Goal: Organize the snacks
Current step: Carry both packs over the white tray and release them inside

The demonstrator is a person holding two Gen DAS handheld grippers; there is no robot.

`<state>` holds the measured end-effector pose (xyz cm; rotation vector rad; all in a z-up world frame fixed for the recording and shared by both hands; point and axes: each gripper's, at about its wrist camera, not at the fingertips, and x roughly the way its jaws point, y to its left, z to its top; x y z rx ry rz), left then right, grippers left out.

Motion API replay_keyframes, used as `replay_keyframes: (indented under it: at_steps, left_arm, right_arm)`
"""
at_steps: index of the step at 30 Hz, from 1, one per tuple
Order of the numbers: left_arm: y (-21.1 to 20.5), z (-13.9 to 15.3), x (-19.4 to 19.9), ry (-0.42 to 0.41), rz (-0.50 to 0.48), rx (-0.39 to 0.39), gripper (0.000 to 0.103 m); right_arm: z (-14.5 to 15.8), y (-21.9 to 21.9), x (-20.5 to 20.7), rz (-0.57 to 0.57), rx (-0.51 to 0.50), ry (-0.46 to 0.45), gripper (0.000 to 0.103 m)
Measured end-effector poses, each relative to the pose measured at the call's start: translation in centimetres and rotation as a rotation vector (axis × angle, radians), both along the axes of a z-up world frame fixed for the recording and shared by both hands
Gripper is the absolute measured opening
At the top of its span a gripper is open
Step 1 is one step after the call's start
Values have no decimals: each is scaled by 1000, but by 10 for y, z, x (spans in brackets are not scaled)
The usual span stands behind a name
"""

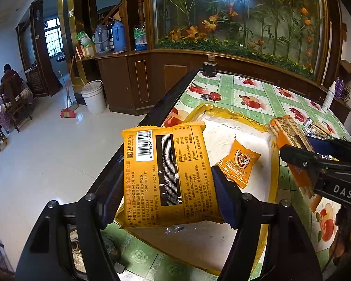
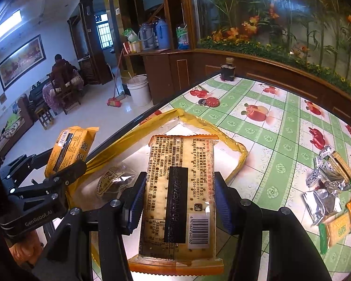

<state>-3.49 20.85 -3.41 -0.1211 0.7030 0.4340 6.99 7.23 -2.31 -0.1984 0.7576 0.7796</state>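
My left gripper [image 1: 168, 194] is shut on a yellow snack packet [image 1: 168, 178] with a barcode, held above the near left corner of a white tray [image 1: 222, 119] with a yellow taped rim. A small orange packet [image 1: 239, 164] lies in the tray. My right gripper [image 2: 179, 199] is shut on a long cracker packet [image 2: 180, 187] with orange ends, held over the same tray [image 2: 199, 123]. A small dark-printed packet [image 2: 112, 182] lies in the tray beneath it. The left gripper with its yellow packet [image 2: 70, 147] shows at the left of the right wrist view.
Several loose snack packets [image 2: 327, 187] lie on the green fruit-print tablecloth to the right. A red tin lid [image 2: 211, 101] and a dark jar [image 2: 227, 70] stand at the far end, a white spray bottle [image 1: 328, 98] at the far right. The table's dark edge [image 1: 166, 105] runs along the left.
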Motion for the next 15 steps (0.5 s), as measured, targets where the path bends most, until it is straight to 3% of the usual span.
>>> replay_keyframes:
  at_steps: [15]
  left_arm:
    - [2,-17,16,61,-7,-14,71]
  right_arm:
    - [-32,32,41,8,-25,60,55]
